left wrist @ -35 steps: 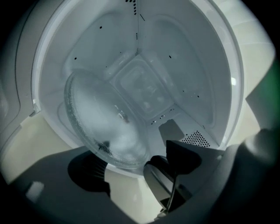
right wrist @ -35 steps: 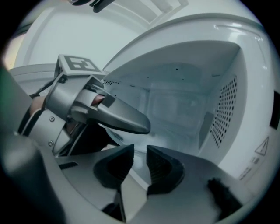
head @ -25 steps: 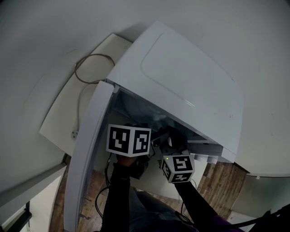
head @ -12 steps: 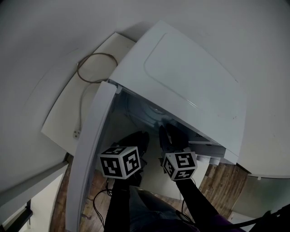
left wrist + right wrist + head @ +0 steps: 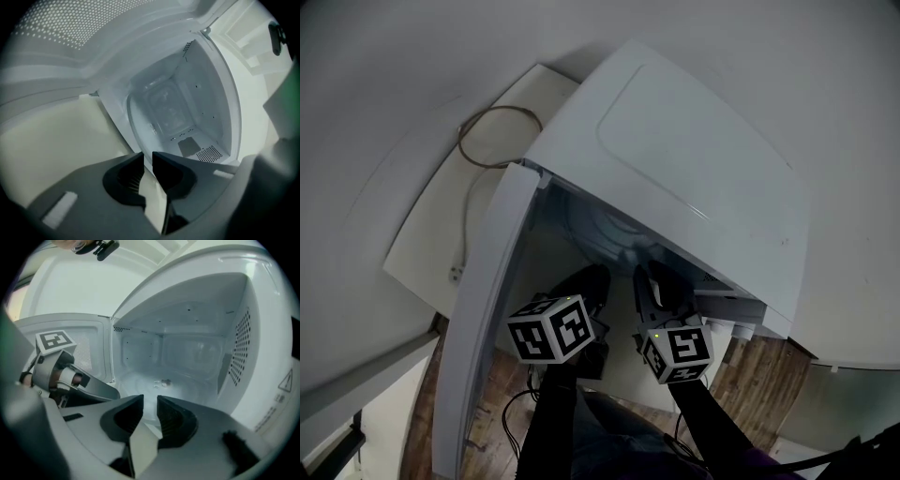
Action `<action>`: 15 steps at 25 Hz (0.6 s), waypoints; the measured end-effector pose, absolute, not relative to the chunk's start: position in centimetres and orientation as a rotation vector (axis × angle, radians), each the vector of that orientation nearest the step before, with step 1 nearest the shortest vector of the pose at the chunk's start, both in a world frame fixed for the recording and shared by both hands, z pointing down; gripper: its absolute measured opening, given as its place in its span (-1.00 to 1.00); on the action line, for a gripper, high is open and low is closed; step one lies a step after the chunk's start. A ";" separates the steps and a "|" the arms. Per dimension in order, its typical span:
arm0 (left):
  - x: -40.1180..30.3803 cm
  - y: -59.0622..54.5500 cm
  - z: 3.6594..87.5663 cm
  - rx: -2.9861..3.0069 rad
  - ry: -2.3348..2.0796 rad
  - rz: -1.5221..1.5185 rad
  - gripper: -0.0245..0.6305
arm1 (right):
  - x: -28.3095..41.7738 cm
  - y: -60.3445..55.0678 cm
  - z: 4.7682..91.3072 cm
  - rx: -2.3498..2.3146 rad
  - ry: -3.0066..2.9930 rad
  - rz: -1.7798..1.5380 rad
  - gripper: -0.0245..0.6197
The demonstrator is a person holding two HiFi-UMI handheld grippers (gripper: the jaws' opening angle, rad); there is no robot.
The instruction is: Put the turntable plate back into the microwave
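The plate already lies inside the microwave, flat on the cavity floor just beyond both sets of tongs, so the step in hand looks like seating it.

The left tongs are rolled on their side at the cavity's front lip. They have just been closing and now show only a thin slit. The clear rim seems to run into that slit, but with glass against white I am unsure whether the pads bite it. The right tongs stand narrow and empty in the mouth, beside the left ones.

To do it well, nudge the rim in small turns until the plate drops onto the centre hub ahead of the right tongs. Do not lift it, and check afterwards that it sits level.

The door stands open to the left of the left tongs. The microwave sits on a pale tabletop by a white wall, with a coiled cord beyond the door. Wooden floor shows below the right tongs.
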State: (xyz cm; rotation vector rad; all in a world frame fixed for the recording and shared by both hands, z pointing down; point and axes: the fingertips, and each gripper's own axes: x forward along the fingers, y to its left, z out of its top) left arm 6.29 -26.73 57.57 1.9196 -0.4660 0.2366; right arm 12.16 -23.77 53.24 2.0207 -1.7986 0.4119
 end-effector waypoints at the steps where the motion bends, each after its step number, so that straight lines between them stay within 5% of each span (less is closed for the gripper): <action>1: 6.3 -26.8 57.5 1.932 -0.468 0.243 -0.73 | 12.2 -23.6 53.3 2.020 -1.797 0.416 -0.64; 15: 10.3 -28.9 56.5 1.911 -0.460 0.313 -0.75 | 11.1 -22.4 53.4 2.000 -1.803 0.440 -0.64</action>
